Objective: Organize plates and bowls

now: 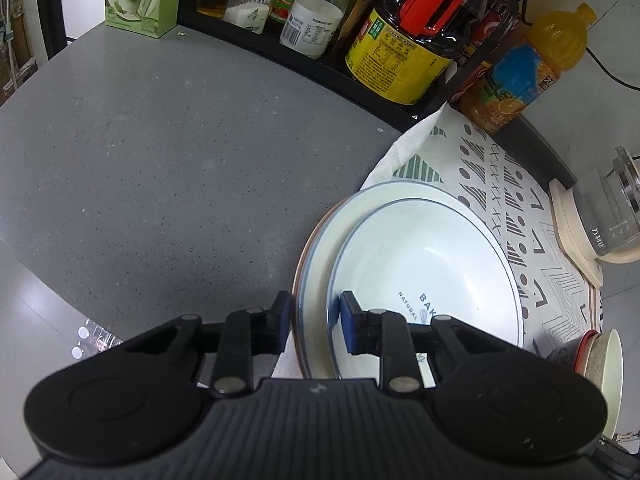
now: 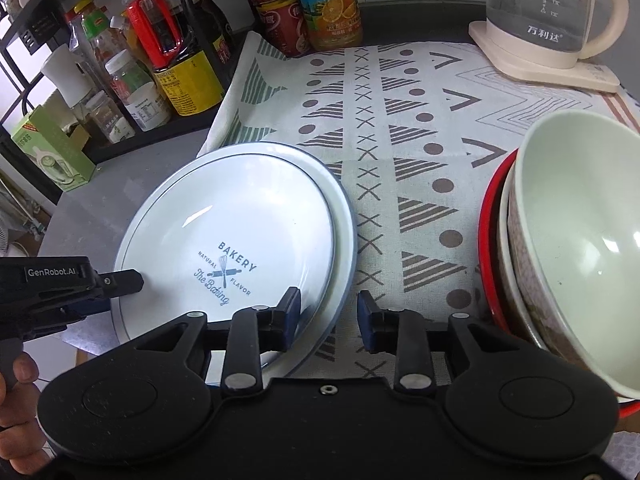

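A white plate printed BAKERY (image 2: 224, 232) lies on a larger blue-rimmed plate (image 2: 342, 216), half on the patterned cloth (image 2: 400, 120). In the left wrist view my left gripper (image 1: 316, 318) straddles the near-left rims of the top plate (image 1: 424, 256) and the lower plate (image 1: 316, 248), its blue pads pressed against them. My right gripper (image 2: 329, 316) stands open over the stack's right edge, one pad above the plate and one above the cloth. Beside it on the right, a pale green bowl (image 2: 572, 240) sits tilted in a nest of bowls with a red-rimmed one (image 2: 486, 216) outermost.
A black rack of bottles and jars (image 1: 400, 40) lines the back of the grey counter (image 1: 160, 160). A glass kettle on a cream base (image 2: 548, 12) stands at the cloth's far right corner. A green box (image 2: 52, 148) stands at the left. A hand (image 2: 16, 380) holds the left gripper.
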`<state>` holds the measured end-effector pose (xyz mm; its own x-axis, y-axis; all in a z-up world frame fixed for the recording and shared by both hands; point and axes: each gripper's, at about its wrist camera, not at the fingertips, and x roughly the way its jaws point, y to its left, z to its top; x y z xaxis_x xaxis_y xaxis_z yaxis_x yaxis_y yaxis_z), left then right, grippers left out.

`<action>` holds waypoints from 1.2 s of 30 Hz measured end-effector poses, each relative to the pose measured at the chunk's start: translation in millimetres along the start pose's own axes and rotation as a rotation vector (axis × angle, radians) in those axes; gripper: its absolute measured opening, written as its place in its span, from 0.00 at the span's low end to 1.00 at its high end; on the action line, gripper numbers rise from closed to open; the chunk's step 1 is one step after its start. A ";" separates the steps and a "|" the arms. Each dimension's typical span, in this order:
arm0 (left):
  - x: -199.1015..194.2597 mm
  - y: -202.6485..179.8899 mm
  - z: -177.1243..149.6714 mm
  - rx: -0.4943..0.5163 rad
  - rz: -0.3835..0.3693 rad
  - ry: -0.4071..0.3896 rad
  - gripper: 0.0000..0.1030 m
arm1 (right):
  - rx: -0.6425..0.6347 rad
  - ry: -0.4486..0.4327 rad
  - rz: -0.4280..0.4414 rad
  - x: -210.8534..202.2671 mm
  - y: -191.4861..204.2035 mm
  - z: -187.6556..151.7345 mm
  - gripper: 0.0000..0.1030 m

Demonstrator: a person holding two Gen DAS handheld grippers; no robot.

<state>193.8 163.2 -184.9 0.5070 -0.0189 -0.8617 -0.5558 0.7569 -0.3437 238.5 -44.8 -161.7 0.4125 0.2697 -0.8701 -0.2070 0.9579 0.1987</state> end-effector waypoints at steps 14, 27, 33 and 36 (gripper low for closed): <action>-23.5 -15.5 -1.8 0.065 -0.003 -0.016 0.78 | -0.022 -0.053 0.045 -28.8 4.4 3.9 0.54; -51.3 -30.6 -6.5 0.155 -0.005 -0.043 0.93 | -0.019 -0.268 0.090 -88.0 -11.1 7.5 1.00; -64.8 -47.1 -9.9 0.197 -0.041 -0.079 1.00 | 0.009 -0.295 0.030 -104.4 -24.0 5.9 1.00; -67.5 -55.6 -11.2 0.214 -0.061 -0.087 1.00 | 0.022 -0.324 -0.006 -114.3 -32.8 1.6 1.00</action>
<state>183.1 115.1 -111.8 0.5952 -0.0199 -0.8034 -0.3748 0.8774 -0.2994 199.5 -106.9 -68.0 0.6757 0.2777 -0.6829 -0.1859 0.9606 0.2067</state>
